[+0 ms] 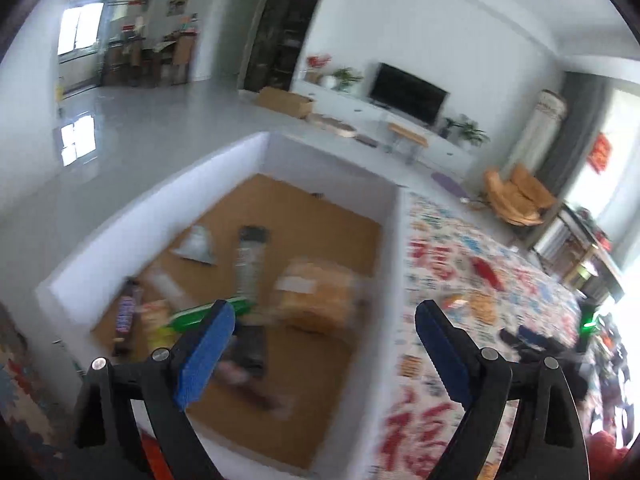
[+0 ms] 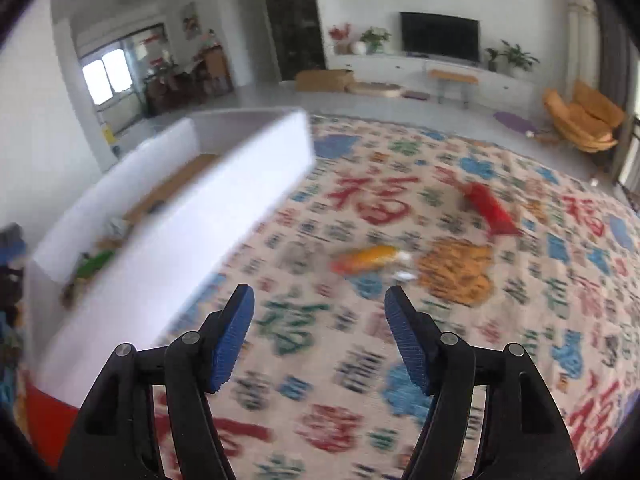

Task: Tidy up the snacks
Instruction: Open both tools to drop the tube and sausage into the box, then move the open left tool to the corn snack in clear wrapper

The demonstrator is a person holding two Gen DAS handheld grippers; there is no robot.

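A white box (image 1: 156, 208) with a brown floor holds several snacks: a dark bar (image 1: 126, 314), a green pack (image 1: 208, 312), a long grey pack (image 1: 250, 264), a silver pouch (image 1: 196, 246) and an orange bag (image 1: 316, 296). My left gripper (image 1: 325, 312) hangs open over the box, nothing between its blue pads. My right gripper (image 2: 319, 294) is open and empty above the patterned cloth (image 2: 360, 360), to the right of the box's outer wall (image 2: 180, 248). Just beyond it lie an orange snack pack (image 2: 370, 258) and a red pack (image 2: 490, 206). Both views are blurred.
The cloth, printed with red, blue and green characters, covers the surface to the right of the box (image 1: 440, 360). Far behind are a TV (image 2: 440, 38) on a white cabinet, an orange chair (image 2: 580, 120) and a cardboard box (image 2: 324, 80) on the floor.
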